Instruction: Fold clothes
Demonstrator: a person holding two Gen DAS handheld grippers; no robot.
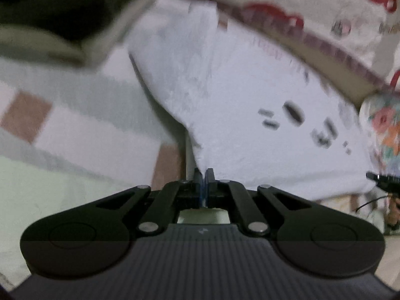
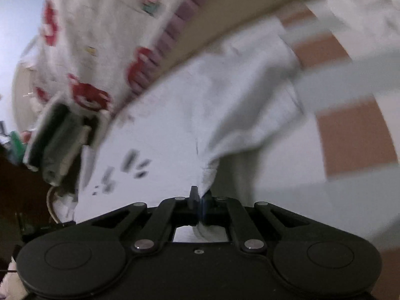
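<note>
A white garment (image 1: 250, 115) with small dark printed marks lies spread on a checked bedsheet (image 1: 75, 130). My left gripper (image 1: 204, 172) is shut on the garment's near edge, where the cloth narrows into a pinched corner between the pads. In the right wrist view the same white garment (image 2: 175, 125) shows a folded flap toward the right. There my right gripper (image 2: 200, 195) is shut on a bunched tip of the cloth. The other gripper (image 2: 57, 135) appears blurred at the left of that view, and as a blurred shape (image 1: 62, 17) at the top left of the left wrist view.
A white blanket with red prints (image 1: 312, 7) lies along the far side, also seen as the blanket (image 2: 82, 50) in the right wrist view. A floral cloth (image 1: 382, 130) sits at the right. The bedsheet has brown and pale green squares (image 2: 355, 135).
</note>
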